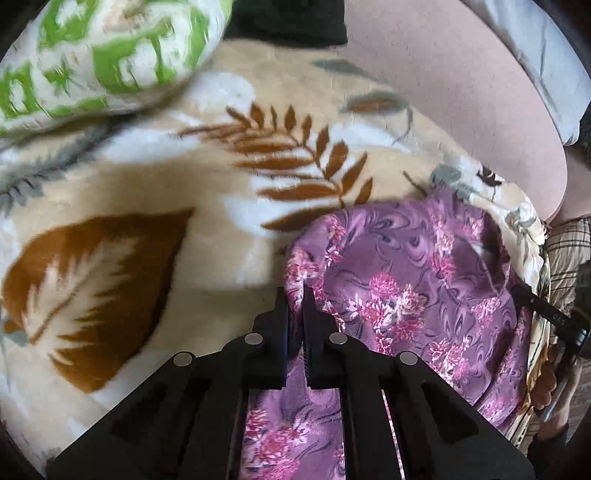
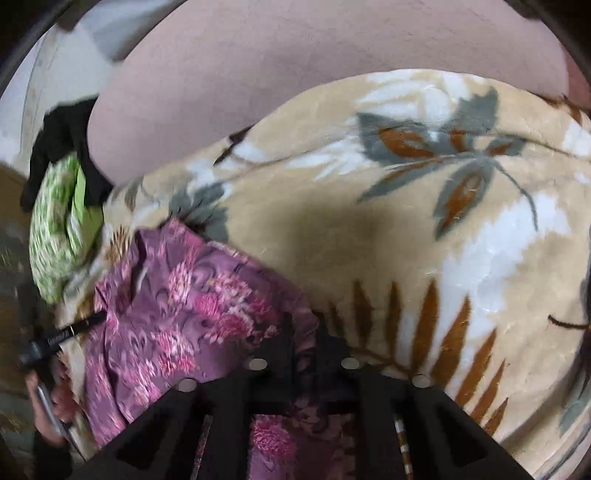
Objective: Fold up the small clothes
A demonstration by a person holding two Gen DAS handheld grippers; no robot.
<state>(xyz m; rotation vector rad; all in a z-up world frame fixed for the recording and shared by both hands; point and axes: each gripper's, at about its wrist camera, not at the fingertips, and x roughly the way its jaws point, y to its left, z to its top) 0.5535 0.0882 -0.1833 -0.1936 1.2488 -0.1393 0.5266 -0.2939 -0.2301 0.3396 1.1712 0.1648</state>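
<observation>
A purple garment with pink flowers [image 1: 402,280] lies crumpled on a cream blanket with brown leaves [image 1: 207,236]. My left gripper [image 1: 296,295] is shut on the garment's left edge; cloth runs between its fingers and under its body. In the right wrist view the same garment [image 2: 177,306] spreads to the left, and my right gripper [image 2: 304,328] is shut on its right edge. The left gripper [image 2: 90,320] shows there at the far left, and the right gripper [image 1: 532,299] shows at the right of the left wrist view. The view is blurred.
A green and white patterned cloth [image 1: 96,59] lies at the blanket's far left, with a black item [image 1: 295,22] behind it. A pink wall [image 2: 295,74] runs behind the blanket [image 2: 424,236]. Checked fabric [image 1: 569,251] lies at the right edge.
</observation>
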